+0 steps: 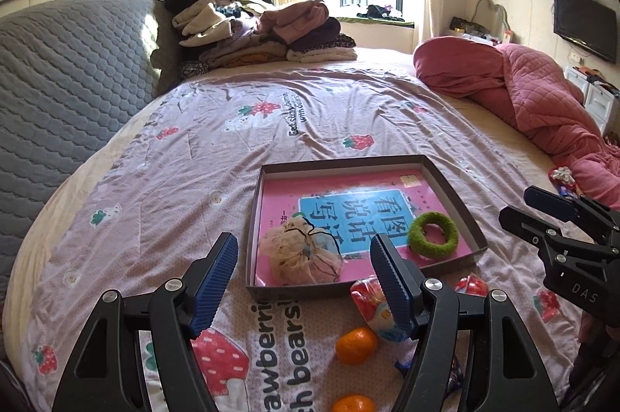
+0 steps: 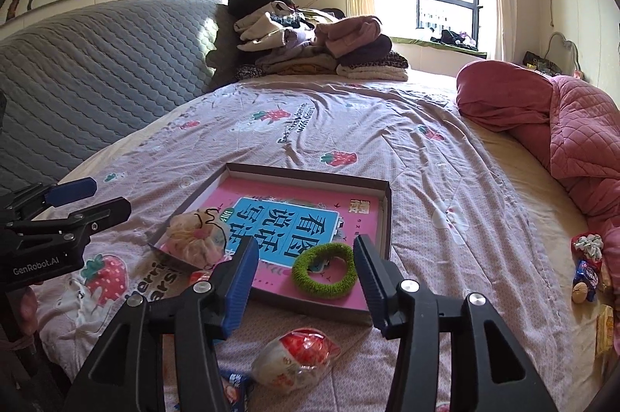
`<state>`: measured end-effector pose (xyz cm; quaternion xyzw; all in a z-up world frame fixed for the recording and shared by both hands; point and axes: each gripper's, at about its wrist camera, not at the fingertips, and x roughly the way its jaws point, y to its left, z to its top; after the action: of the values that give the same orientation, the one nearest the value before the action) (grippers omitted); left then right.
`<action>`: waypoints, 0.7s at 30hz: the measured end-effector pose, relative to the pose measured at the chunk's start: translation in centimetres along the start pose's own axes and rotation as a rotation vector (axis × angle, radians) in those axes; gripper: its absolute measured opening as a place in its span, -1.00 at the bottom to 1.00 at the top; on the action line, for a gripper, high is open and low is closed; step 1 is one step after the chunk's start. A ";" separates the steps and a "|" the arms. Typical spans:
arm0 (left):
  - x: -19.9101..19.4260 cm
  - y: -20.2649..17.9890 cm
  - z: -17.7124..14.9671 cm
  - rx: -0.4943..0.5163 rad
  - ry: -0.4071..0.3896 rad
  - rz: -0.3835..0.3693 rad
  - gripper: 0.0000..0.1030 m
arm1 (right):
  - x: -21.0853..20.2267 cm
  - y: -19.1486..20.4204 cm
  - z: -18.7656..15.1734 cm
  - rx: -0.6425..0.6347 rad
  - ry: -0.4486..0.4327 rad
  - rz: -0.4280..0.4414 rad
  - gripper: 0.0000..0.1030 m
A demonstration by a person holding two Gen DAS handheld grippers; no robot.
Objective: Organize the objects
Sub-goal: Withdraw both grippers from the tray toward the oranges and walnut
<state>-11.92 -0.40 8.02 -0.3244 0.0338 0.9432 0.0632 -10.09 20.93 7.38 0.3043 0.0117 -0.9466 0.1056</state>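
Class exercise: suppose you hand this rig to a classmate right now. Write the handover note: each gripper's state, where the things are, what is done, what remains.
Left gripper: open, empty, above the bed near the box's front edge.
Right gripper: open, empty, above the green hair ring.
Shallow box on the bedspread holds a pink book, a mesh pouch and the green hair ring.
Left outside, in front of the box: two oranges, a red-and-white snack packet, other small wrapped items.
Done: three things boxed. Left: gather the loose ones.

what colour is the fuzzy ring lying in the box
Green. The fuzzy ring shows best in the right wrist view.
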 end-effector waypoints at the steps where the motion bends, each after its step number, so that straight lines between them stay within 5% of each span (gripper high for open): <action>1: -0.4 -0.1 -0.2 0.000 -0.003 0.001 0.41 | -0.5 0.1 -0.1 -0.003 -0.007 -0.003 -0.01; 21: -4.4 -1.6 -6.0 0.029 0.011 -0.039 0.41 | -5.8 2.4 -5.5 -0.050 -0.024 -0.020 0.14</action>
<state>-4.62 0.12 5.94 -0.3292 0.0414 0.9394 0.0860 -1.80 20.15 6.34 0.2900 0.0372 -0.9507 0.1036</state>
